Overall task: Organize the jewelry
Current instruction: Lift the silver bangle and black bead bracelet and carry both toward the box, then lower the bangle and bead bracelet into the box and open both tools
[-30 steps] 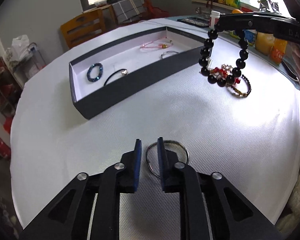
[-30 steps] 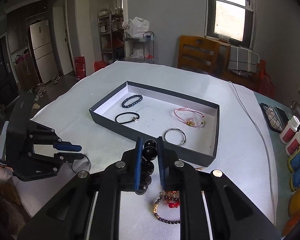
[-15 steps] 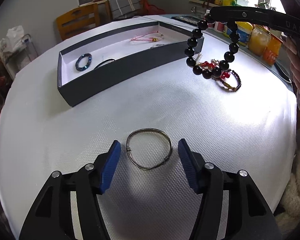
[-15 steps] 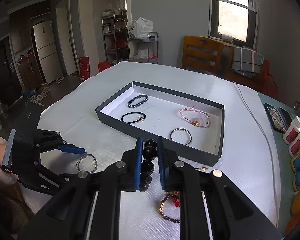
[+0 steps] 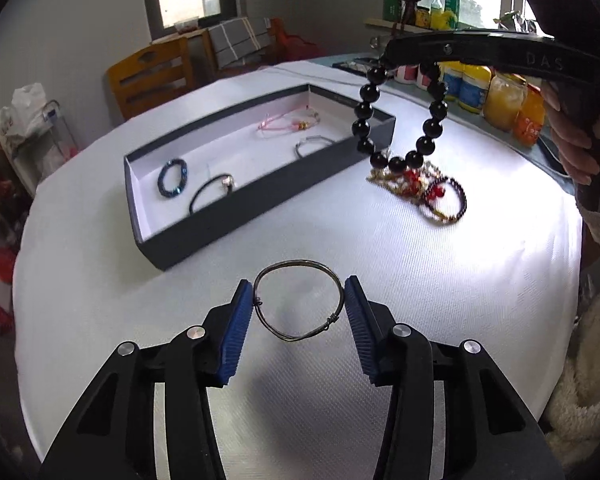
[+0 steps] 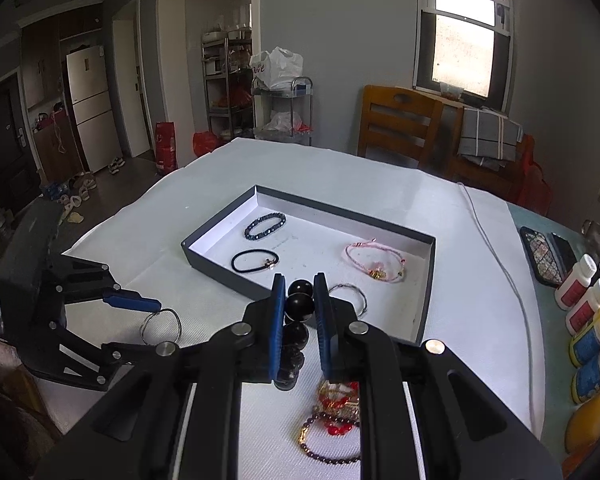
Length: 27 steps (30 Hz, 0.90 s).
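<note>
A thin silver wire bangle [image 5: 296, 263] sits between the blue pads of my left gripper [image 5: 299, 286]. The jaws are closing, both pads press its sides, and it hangs just above the white cloth over its shadow. The right wrist view shows that gripper [image 6: 156, 324] at the left with the bangle [image 6: 179, 322]. My right gripper [image 6: 299, 292] is shut on a black bead bracelet [image 6: 300, 306], which dangles [image 5: 396, 164] near the box's right end. The dark open box [image 5: 236, 216] holds a blue bead bracelet [image 5: 173, 178], a black cord bracelet [image 5: 210, 196], a pink cord bracelet [image 5: 288, 124] and another silver bangle [image 5: 314, 145].
A heap of red, gold and dark bead jewelry [image 6: 332, 420] lies on the cloth under the right gripper. Bottles [image 6: 592, 332] and phones [image 6: 544, 252] line the table's right edge, and a cable [image 6: 500, 260] runs beside the box. A wooden chair [image 5: 148, 76] stands behind the table.
The left jaws went from a narrow gap to wide around the bangle, then closed on its sides and lifted it off the cloth. The right gripper kept still with the black bracelet.
</note>
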Each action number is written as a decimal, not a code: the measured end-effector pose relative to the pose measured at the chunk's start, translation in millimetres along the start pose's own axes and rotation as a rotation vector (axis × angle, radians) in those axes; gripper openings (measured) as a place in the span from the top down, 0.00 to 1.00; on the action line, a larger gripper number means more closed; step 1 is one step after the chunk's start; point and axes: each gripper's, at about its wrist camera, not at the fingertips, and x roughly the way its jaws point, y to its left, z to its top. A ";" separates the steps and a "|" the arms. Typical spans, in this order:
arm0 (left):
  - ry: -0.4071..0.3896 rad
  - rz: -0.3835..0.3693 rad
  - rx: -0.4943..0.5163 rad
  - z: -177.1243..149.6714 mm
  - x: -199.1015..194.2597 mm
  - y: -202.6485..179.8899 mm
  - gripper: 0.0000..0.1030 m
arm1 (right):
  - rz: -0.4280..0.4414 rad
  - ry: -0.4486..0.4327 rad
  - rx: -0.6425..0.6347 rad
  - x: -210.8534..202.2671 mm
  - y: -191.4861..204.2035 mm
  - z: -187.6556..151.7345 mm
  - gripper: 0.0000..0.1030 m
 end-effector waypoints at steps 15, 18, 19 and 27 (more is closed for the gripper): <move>0.006 0.064 -0.012 107.0 73.7 67.8 0.52 | 0.016 -0.002 0.053 73.8 -39.6 56.6 0.86; 0.046 0.079 0.002 115.2 99.3 74.2 0.52 | 0.035 0.028 0.091 97.6 -45.7 59.3 0.86; 0.061 0.078 0.004 117.8 107.4 76.0 0.52 | 0.056 0.038 0.114 104.3 -48.0 59.7 0.86; 0.138 0.039 0.018 123.5 140.4 79.3 0.52 | 0.078 0.116 0.198 140.3 -64.4 48.4 0.86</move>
